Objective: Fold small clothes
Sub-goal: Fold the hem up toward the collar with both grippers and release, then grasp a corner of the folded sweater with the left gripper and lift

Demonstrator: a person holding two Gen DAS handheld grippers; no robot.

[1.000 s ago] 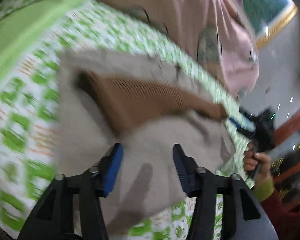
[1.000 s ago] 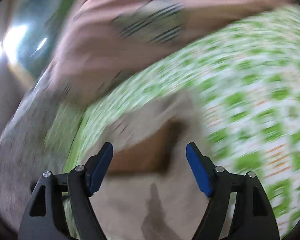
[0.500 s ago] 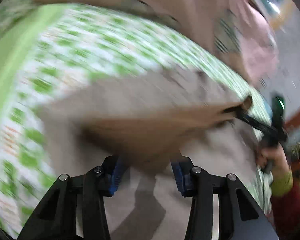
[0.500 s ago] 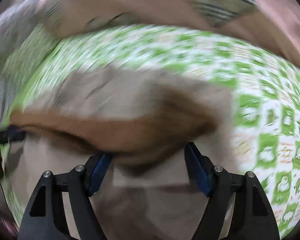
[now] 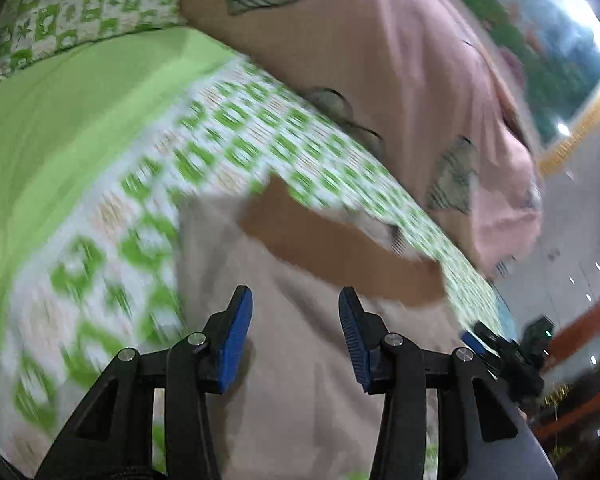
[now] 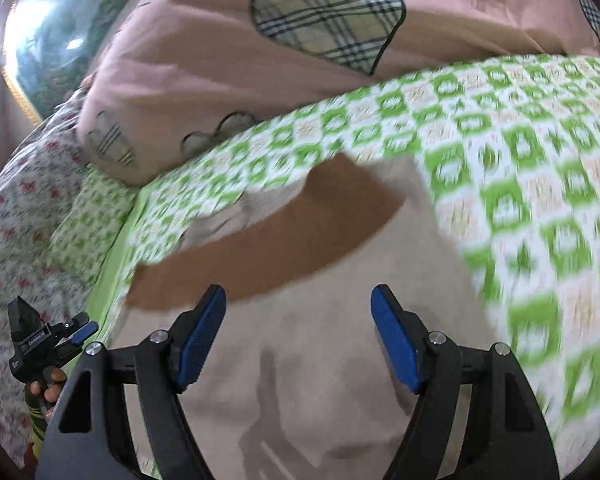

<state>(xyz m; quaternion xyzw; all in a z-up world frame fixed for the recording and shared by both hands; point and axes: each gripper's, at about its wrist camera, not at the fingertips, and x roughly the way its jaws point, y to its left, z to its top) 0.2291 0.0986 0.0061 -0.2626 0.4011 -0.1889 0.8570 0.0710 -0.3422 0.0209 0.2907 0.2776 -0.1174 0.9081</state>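
Observation:
A small beige garment [image 5: 308, 380] with a brown waistband [image 5: 340, 248] lies spread on the green checked bedsheet [image 5: 240, 148]. My left gripper [image 5: 296, 320] hovers over the beige cloth just short of the band. Its jaws are opening, with nothing pinched between the blue pads. In the right wrist view the same garment [image 6: 320, 360] and band [image 6: 280, 248] lie ahead of my right gripper [image 6: 300, 320], which stands wide open over the cloth, holding nothing. Each gripper also shows at the edge of the other's view: the right [image 5: 480, 340] and the left [image 6: 76, 330].
A pink quilt with plaid hearts [image 6: 220, 60] is piled along the far side of the bed, close behind the garment. A plain green strip [image 5: 60, 120] borders the sheet. Floral bedding [image 6: 12, 220] lies at the far left. A hand [image 6: 48, 392] grips the left tool's handle.
Half a second ago the brown waistband was bunched right at both grippers' jaws. Now it lies flat farther ahead, and both grippers have drawn back from it over the beige cloth.

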